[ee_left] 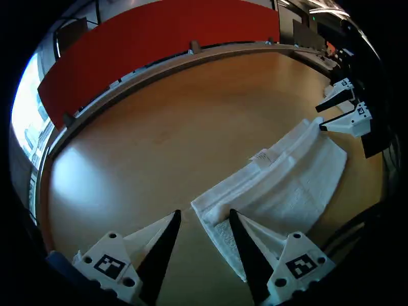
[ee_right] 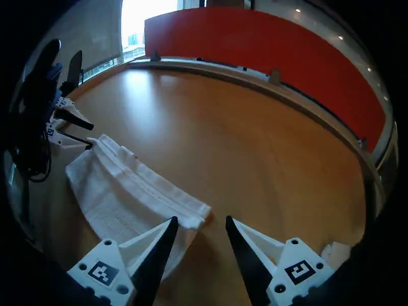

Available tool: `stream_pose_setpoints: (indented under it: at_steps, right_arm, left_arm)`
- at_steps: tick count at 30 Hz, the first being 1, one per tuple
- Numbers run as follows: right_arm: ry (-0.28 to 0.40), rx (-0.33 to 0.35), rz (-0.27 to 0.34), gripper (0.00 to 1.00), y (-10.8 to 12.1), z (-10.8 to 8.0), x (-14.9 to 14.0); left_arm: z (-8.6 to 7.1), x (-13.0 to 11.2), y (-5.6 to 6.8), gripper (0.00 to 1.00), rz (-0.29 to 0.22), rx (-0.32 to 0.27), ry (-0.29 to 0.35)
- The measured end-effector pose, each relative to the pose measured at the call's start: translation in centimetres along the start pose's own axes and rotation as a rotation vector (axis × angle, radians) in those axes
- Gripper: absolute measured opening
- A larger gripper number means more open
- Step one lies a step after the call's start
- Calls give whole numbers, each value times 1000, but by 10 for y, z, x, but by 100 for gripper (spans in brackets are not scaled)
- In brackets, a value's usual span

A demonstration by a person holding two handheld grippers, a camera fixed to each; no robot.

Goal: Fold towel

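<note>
Towel (ee_left: 285, 178) lies flat on the wood counter (ee_left: 153, 153), partly folded, with a thick fold along one long edge and a small tag (ee_left: 262, 157) on it. A red panel (ee_left: 153, 41) lines the counter's back edge, with a window (ee_left: 25, 117) past one end. Left gripper (ee_left: 204, 229) is at one towel end, fingers spread, the corner lying between them. Right gripper (ee_right: 201, 232) is at the opposite end, fingers also spread, the corner just ahead.

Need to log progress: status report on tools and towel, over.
Left tool open at one end of towel. Right tool open at the other end. Partly folded, flat on table. Nothing blocking either tool.
</note>
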State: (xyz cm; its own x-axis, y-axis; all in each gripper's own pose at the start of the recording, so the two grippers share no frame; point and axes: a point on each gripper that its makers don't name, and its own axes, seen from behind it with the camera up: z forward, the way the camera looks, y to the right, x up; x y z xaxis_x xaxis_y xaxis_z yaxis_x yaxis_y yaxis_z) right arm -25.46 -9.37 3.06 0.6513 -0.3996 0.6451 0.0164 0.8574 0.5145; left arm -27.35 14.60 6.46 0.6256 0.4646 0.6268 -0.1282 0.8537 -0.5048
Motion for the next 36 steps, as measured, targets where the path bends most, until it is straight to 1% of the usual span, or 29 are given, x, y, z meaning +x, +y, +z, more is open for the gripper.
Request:
stream_pose_setpoints:
  at_steps: [2, 6, 8, 10, 14, 16, 20, 27, 36]
  right_arm:
    - [4, -3, -2, 72, 1, 0, 2]
    - [12, -9, -5, 72, 2, 0, 7]
    - [18, -11, -6, 72, 2, -1, 9]
    - [24, -14, -7, 73, 3, -1, 12]
    - [35, -20, -6, 83, 4, -4, 15]
    - [39, -21, -4, 84, 4, -5, 16]
    - [44, -19, 1, 90, 1, -10, 16]
    - [46, -12, 7, 90, -9, -23, 9]
    - [47, -6, 17, 90, -27, -44, -7]
  left_arm:
    - [-1, 2, -3, 74, -5, 5, 2]
    - [-3, 4, -8, 84, -15, 16, 8]
    - [-5, 5, -10, 93, -22, 20, 7]
    - [-7, 4, -11, 96, -30, 19, 7]
    - [-10, 2, -13, 96, -43, 19, 7]
    - [-12, 1, -14, 96, -47, 21, 8]
    - [-16, -2, -14, 96, -55, 18, 9]
    - [-29, -7, -9, 96, -77, 12, 18]
    - [-49, -23, 2, 96, -105, 5, 23]
